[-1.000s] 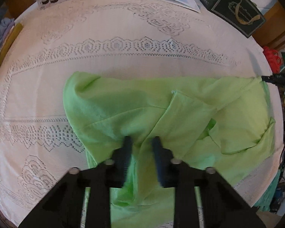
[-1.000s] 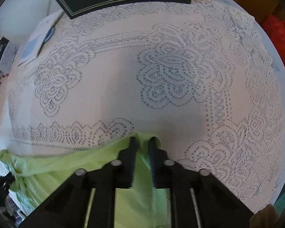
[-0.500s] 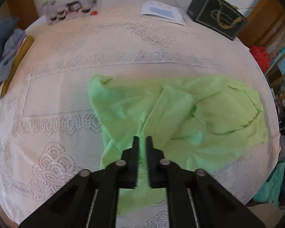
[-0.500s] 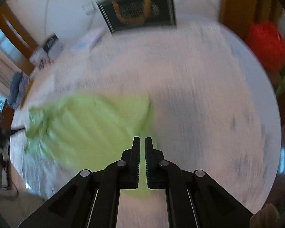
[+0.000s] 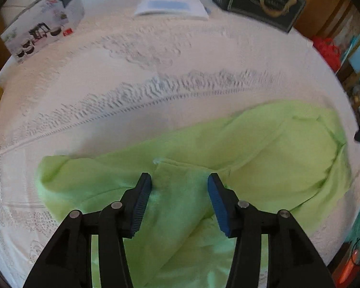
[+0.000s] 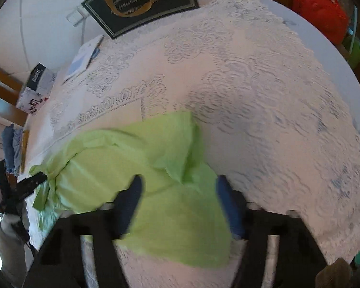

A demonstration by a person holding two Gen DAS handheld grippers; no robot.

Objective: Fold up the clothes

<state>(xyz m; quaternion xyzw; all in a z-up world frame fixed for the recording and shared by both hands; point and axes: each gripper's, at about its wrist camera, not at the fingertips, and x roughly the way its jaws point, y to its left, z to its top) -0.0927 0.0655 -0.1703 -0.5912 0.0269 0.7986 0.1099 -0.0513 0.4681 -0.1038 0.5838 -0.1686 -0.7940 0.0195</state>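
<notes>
Left hand-held gripper [image 5: 179,183]: jaws wide, holding nothing, poised over a raised fold of the green garment [image 5: 264,148]; right hand-held gripper [image 6: 177,189]: likewise spread and empty, blurred, above the garment's opposite end; garment: crumpled, part-folded, lying on the lace-covered counter [image 5: 132,76] near its front edge; step in hand, by judgement: regrasp between folds; next move: lower both sets of jaws onto an edge or corner, close, then lift and lay over evenly.

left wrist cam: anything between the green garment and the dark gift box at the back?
Nothing lies there: in the left wrist view only bare lace tablecloth runs from the green garment to the dark gift box.
</notes>
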